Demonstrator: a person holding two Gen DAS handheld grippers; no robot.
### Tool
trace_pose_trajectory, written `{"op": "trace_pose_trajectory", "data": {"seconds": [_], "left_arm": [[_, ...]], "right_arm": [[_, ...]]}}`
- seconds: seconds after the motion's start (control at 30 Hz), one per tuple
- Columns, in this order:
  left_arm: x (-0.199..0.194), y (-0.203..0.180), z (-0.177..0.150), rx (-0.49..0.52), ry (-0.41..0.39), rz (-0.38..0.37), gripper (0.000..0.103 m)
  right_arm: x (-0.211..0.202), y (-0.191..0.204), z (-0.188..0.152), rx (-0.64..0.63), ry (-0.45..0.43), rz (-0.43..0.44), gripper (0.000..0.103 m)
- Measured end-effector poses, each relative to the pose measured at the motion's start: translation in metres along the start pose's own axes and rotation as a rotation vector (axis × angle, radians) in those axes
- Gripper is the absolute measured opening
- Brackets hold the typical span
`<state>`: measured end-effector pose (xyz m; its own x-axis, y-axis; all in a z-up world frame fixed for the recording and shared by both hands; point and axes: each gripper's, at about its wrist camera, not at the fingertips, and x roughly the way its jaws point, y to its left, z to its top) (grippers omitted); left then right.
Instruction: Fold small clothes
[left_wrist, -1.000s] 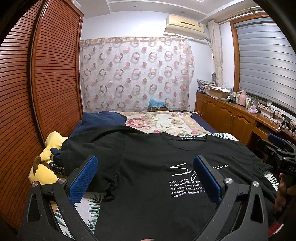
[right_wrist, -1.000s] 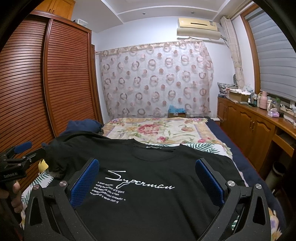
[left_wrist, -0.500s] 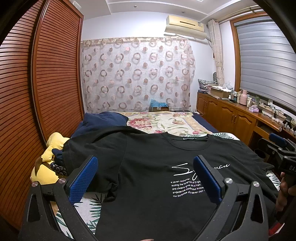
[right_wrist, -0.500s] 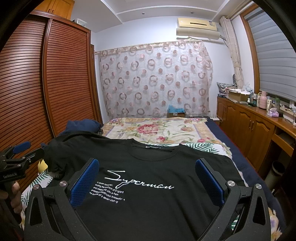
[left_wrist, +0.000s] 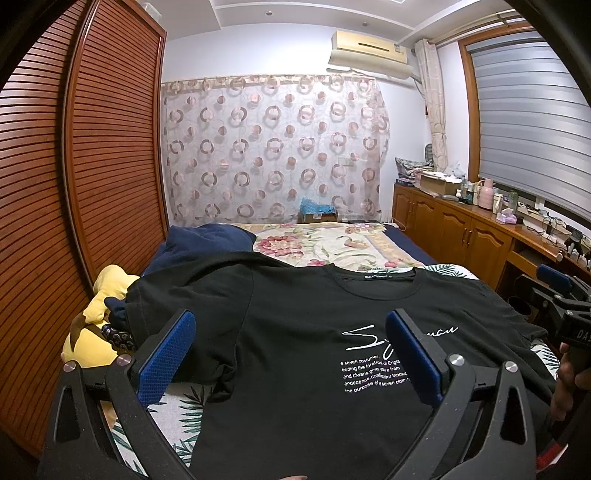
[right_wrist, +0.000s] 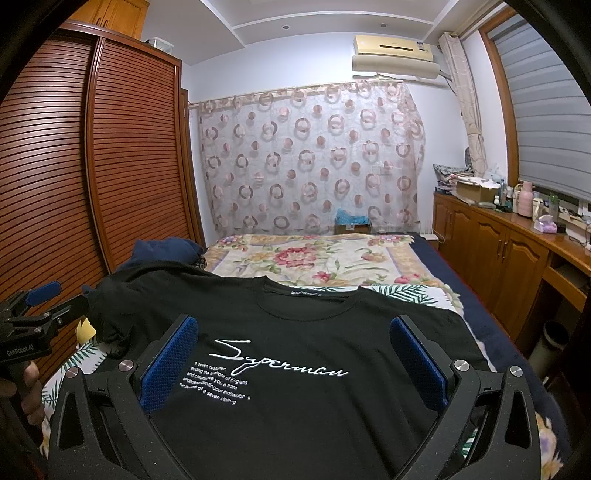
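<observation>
A black T-shirt with white "Superman" lettering lies face up on the bed, collar toward the far end, its left sleeve rumpled. My left gripper hovers open over the shirt's left half, blue pads wide apart with nothing between them. Over the chest print my right gripper also stands open and empty. Each gripper shows in the other's view: the right one at the right edge, the left one at the left edge, both held by a hand.
The bed carries a floral blanket beyond the shirt. A yellow plush toy and a navy garment lie at the left. A slatted wooden wardrobe lines the left side, a cabinet counter with clutter the right.
Both views have shifted very slightly; the shirt and both open grippers stay as they were.
</observation>
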<state>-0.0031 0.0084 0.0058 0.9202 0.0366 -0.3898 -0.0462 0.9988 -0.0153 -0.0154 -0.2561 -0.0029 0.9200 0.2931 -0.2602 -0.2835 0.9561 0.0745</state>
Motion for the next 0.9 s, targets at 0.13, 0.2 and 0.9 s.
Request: {"op": "trace_pose_trajectory", "data": {"seconds": [0.13,0.2,0.9], "left_arm": [[0.0,0.0,0.0,0.001,-0.001,0.001,0.103],[0.0,0.0,0.0,0.001,-0.001,0.001,0.103],[0.006,0.012,-0.003,-0.001,0.026,0.005,0.103]], "right_arm": [[0.0,0.0,0.0,0.0,0.0,0.0,0.103],[0.0,0.0,0.0,0.001,-0.001,0.001,0.103],[0.006,0.001,-0.002,-0.004,0.019,0.027,0.103]]}}
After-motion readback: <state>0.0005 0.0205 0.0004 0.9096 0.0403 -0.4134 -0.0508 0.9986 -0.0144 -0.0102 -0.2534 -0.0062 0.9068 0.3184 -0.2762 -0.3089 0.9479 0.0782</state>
